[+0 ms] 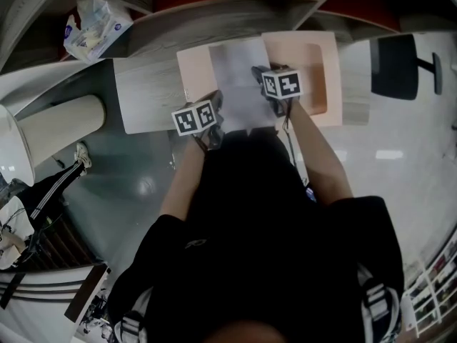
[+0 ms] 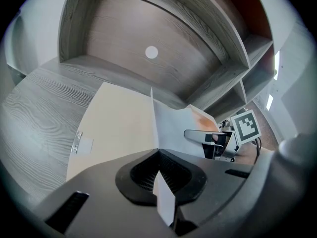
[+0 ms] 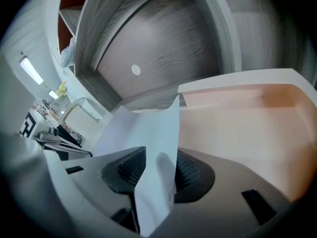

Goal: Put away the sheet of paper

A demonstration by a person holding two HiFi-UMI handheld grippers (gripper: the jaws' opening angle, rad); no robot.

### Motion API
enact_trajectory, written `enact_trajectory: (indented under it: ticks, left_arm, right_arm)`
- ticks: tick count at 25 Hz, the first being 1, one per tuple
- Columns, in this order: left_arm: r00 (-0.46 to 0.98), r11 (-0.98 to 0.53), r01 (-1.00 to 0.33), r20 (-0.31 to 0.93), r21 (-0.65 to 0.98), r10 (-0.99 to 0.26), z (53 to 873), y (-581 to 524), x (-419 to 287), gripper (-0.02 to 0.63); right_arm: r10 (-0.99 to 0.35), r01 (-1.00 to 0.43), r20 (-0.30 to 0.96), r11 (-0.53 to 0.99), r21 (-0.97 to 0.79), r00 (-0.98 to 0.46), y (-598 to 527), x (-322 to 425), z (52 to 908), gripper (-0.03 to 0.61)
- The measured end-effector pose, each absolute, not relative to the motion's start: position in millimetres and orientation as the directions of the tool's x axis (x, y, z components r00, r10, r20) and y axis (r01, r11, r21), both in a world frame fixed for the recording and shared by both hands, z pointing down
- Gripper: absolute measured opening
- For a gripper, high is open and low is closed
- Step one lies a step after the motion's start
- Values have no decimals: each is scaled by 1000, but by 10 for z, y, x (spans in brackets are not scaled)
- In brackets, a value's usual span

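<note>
A white sheet of paper (image 1: 239,77) hangs over an open peach file box on the grey desk (image 1: 146,95). The box's flat cover (image 1: 191,70) lies left and its rimmed tray (image 1: 321,48) right. My left gripper (image 1: 214,108) is shut on the sheet's near left edge; in the left gripper view a thin sliver of paper (image 2: 164,200) is pinched in the jaws (image 2: 158,152). My right gripper (image 1: 258,73) is at the sheet's right side. Its jaws (image 3: 156,157) stand apart, and the paper (image 3: 143,133) runs loosely between the pads without being pressed.
A shelf unit with wood-grain back panel (image 2: 148,29) rises behind the desk. A crumpled plastic bag (image 1: 93,27) sits on the shelf at far left. A black chair (image 1: 394,66) stands right of the desk, and a white cylinder (image 1: 61,123) left.
</note>
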State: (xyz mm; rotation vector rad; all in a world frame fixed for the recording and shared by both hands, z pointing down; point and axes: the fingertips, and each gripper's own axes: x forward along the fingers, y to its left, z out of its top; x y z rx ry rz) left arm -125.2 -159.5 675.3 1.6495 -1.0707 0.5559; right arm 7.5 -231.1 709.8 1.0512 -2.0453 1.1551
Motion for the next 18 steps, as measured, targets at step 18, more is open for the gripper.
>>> enact_trajectory:
  ticks: [18]
  left_arm:
    - [494, -49, -857, 791, 512, -360, 6799, -1618, -1220, 45]
  right_arm:
    - [-469, -892, 764, 316, -323, -443, -2415, 471, 6950, 245]
